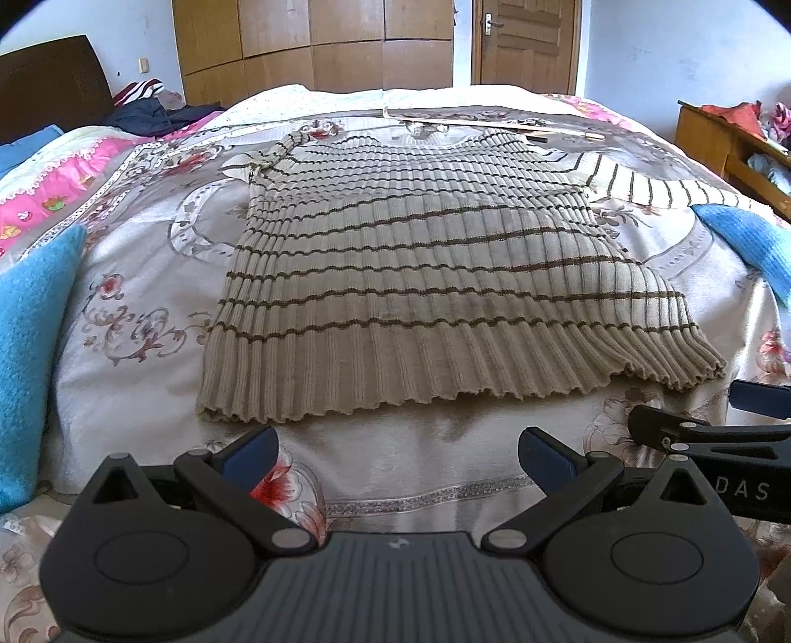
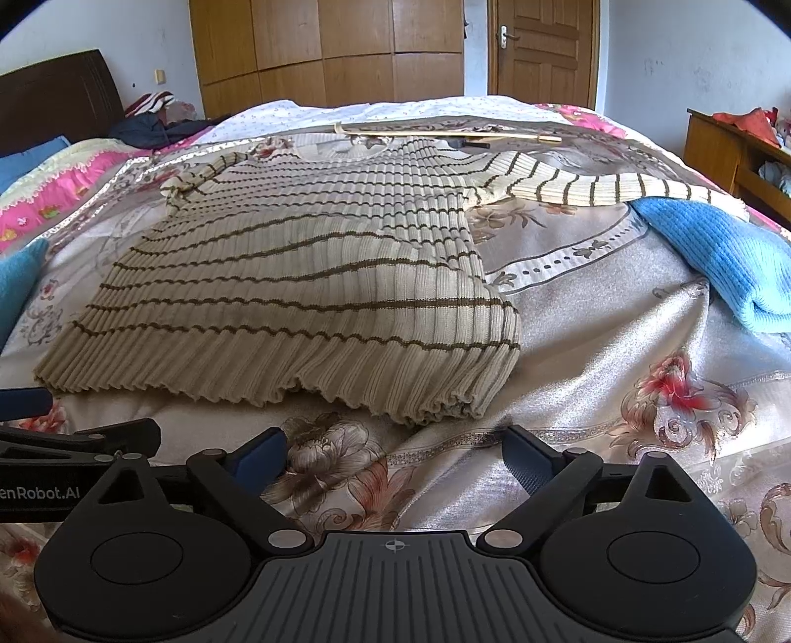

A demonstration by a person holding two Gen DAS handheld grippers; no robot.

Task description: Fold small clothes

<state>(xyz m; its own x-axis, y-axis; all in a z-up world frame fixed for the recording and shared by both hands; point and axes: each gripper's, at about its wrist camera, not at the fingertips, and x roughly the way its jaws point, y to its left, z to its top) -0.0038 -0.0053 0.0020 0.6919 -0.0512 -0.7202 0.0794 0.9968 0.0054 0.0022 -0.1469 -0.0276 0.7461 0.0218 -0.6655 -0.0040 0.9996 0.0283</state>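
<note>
Wooden wardrobe panels (image 1: pixel 316 44) and a panelled door (image 2: pixel 541 44) are closing off the back of the bedroom, and a satin-sheened floral bedspread (image 1: pixel 445 475) is covering the bed in front of them, wrinkling into soft ridges near the right wrist camera. Lying flat on that spread is a ribbed knit sweater (image 1: pixel 420 277), beige with thin dark brown stripes running across it; its hem is fluting into a wavy edge along the near side. One sleeve is stretching out to the right, paler and boldly striped, while the other is bunching up at the far left shoulder. Fuzzy blue knit garments (image 2: pixel 722 257) are resting on the spread to either side, and a slim wooden stick (image 2: pixel 445 134) is lying just past the collar.

Both tools are hovering just short of the hem, touching no fabric. In its own view the left gripper (image 1: pixel 398 457) is showing its blue-padded fingers spread wide, with the sweater's hem directly ahead. Beside it, the right gripper (image 2: pixel 395 457) is likewise gaping wide, facing the hem's rumpled right corner
</note>
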